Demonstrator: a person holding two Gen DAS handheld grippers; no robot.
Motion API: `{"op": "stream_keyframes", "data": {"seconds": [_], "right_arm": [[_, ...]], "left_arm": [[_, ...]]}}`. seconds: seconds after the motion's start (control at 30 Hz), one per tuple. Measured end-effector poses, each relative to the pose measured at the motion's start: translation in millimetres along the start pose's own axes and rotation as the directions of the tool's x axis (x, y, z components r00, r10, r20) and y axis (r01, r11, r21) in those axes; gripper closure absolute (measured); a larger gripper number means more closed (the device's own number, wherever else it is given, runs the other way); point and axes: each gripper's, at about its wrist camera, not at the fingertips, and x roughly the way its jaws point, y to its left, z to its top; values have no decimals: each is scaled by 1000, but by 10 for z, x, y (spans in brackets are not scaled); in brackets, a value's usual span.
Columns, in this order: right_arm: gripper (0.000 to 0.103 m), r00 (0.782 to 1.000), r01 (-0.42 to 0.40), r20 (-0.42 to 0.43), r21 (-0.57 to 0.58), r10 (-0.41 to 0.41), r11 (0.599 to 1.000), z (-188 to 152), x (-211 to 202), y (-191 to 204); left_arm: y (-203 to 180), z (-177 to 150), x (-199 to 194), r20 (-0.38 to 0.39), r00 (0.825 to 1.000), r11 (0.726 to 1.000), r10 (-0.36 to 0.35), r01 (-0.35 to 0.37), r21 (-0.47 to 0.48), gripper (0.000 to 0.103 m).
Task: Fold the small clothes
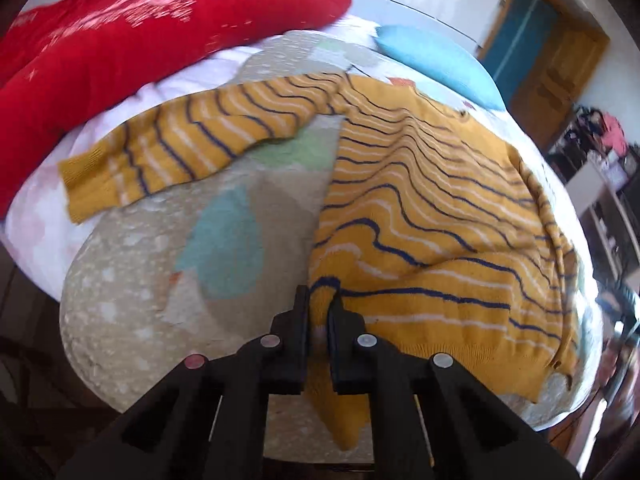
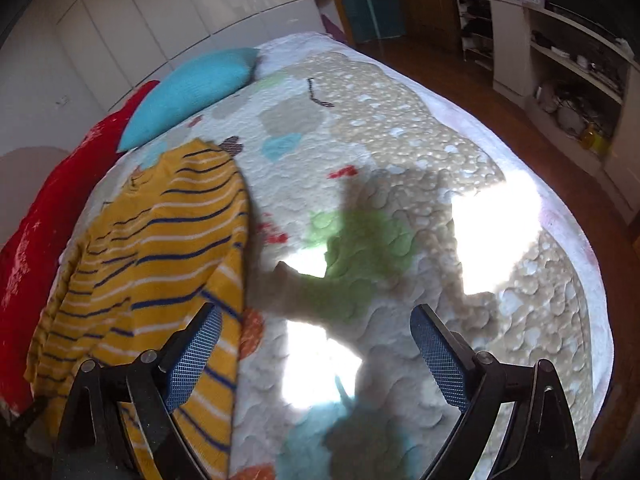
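A mustard-yellow sweater point(image 1: 420, 208) with navy and white stripes lies flat on the patterned quilt point(image 1: 132, 280). One sleeve point(image 1: 180, 148) stretches out to the left. My left gripper point(image 1: 319, 304) is shut on the sweater's near bottom corner, and a fold of knit bunches up between the black fingers point(image 1: 298, 320). In the right wrist view the sweater point(image 2: 160, 240) lies at the left with its right edge folded inward. My right gripper point(image 2: 316, 312) hangs open above the bare quilt point(image 2: 380, 140) just right of the sweater, with nothing between its blue pads point(image 2: 196, 356).
A red blanket point(image 1: 120, 40) and a blue pillow point(image 1: 432, 60) lie at the head of the bed, by white wardrobe doors point(image 2: 140, 12). Wooden floor point(image 2: 500, 100) and cluttered white shelves point(image 2: 560, 80) are beyond the bed's right edge. Bright sun patches and gripper shadows fall on the quilt.
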Motion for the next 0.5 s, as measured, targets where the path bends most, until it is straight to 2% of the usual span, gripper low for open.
{"op": "stream_keyframes", "data": {"seconds": [0.13,0.23,0.3,0.37,0.43,0.5], "right_arm": [[5,995,-95,-15,-30,95,995,-301,-152,294],[5,994,-114,-7,-58,113,992,-481,-194,553],[5,995,-96,-1,-120,97,988,-616,-223,761],[5,993,-115,-15,-169,114,979,-801,-256,943],[5,991,-132,-30,-218,128,967,-1003,-299,1074],[5,994,-113,-28,-294,110,949,-1213,-334,1184]], "left_arm": [[125,-50,-145,50,998,999,48,-47,-27,95],[229,-118,-288,75,997,998,34,-30,-61,94],[246,-155,-352,78,997,998,23,-17,-66,89],[213,-156,-386,85,996,998,30,-25,-57,69],[164,-174,-415,99,994,999,36,-33,-33,63],[102,-184,-408,102,994,999,47,-47,-4,62]]}}
